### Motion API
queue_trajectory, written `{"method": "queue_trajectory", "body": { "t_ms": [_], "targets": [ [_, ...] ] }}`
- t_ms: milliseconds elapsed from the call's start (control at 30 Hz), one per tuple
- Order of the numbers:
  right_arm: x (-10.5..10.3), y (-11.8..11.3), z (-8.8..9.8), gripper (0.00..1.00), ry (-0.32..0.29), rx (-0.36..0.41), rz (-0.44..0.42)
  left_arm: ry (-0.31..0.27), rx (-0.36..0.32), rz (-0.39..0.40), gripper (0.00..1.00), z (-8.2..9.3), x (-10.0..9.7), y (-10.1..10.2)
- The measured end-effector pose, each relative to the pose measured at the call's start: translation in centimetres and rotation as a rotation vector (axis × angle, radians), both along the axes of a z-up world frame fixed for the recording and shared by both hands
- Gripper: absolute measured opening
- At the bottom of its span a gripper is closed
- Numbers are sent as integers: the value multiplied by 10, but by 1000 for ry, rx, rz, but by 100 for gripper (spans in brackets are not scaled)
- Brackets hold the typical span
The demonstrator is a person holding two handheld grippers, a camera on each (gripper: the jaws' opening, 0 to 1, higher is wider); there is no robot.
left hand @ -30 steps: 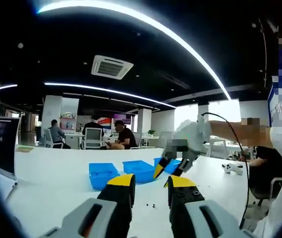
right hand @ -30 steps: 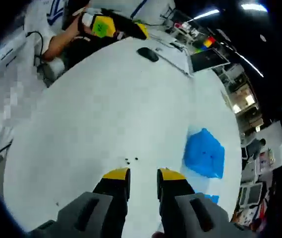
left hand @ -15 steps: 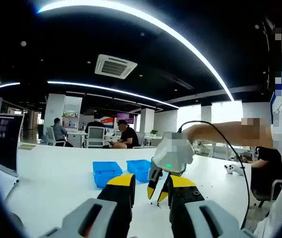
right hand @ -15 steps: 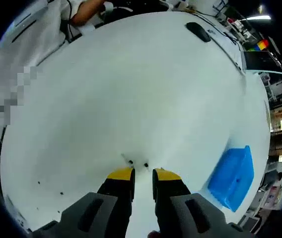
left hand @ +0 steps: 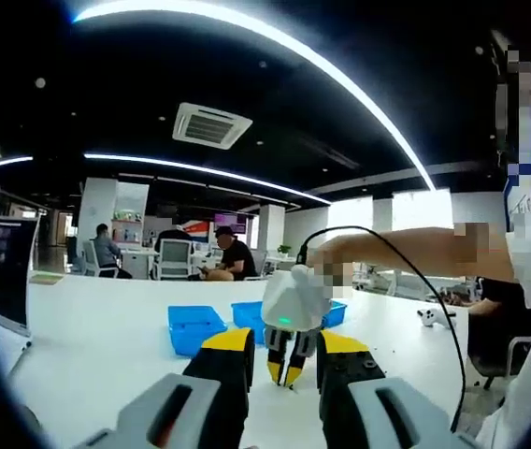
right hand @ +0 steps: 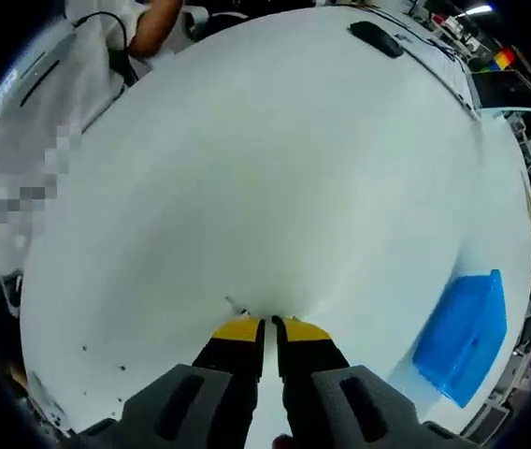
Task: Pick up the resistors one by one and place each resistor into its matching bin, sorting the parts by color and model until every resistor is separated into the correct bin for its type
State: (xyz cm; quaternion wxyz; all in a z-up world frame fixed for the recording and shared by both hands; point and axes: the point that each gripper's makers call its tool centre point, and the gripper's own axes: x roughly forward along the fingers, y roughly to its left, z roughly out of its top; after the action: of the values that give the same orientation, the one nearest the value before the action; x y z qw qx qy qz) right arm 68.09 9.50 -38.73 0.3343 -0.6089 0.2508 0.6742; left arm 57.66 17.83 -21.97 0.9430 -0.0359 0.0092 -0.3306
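On white table (right hand: 247, 168), just ahead of my right gripper (right hand: 271, 327), jaws nearly pressed together at resistor (right hand: 238, 308), grip unclear. Blue bin (right hand: 462, 332) lies off right. Left gripper (left hand: 284, 346) spread, idle.

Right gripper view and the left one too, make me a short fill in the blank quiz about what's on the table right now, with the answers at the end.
1. The bins on the table are ____ in colour.
2. In the right gripper view, the tips of the right gripper are black and ____.
3. In that view, the right gripper's jaws are nearly ____, down at the white tabletop.
4. In the left gripper view, the right gripper points ____ at the table, between the left gripper's jaws.

Answers: blue; yellow; closed; down
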Motion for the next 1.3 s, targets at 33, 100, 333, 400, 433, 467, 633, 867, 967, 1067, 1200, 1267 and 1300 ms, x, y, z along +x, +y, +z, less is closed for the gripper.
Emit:
{"method": "queue_trajectory", "body": {
  "t_ms": [33,100,333,400,433,467,633,867,967,1067,1200,1267,1300],
  "targets": [
    [0,1,0,9,1,-9,0,2,1,3,28,-1,0,1],
    [0,1,0,9,0,-25,-1,3,0,5,28,-1,1,1],
    [2,3,-1,4,0,-22,-60,1,5,0,28,-1,1,1],
    [1,2,-1,4,-4,4,-77,-2,4,0,28,0,0,2],
    [0,5,1,4,3,40,-101,-3,4,0,28,1,0,2],
    [0,8,6,4,-4,73,-106,-4,5,1,28,1,0,3],
    [14,13,59,4,-63,336,-221,-10,0,0,28,3,-1,3],
    [17,-22,119,4,-118,646,-396,-11,1,-3,28,4,0,-1],
    [8,-53,139,4,-135,782,-484,-5,6,-9,28,2,0,-6],
    [-1,-90,155,4,-149,924,-609,-4,8,-11,28,2,0,-8],
    [-19,-125,169,4,-112,1083,-763,3,16,-17,28,-3,2,-13],
    [-30,-143,172,4,-133,1136,-825,10,24,-20,28,-6,3,-14],
    [-33,-151,175,4,-166,1175,-854,13,25,-20,28,-7,3,-14]
  ]
}}
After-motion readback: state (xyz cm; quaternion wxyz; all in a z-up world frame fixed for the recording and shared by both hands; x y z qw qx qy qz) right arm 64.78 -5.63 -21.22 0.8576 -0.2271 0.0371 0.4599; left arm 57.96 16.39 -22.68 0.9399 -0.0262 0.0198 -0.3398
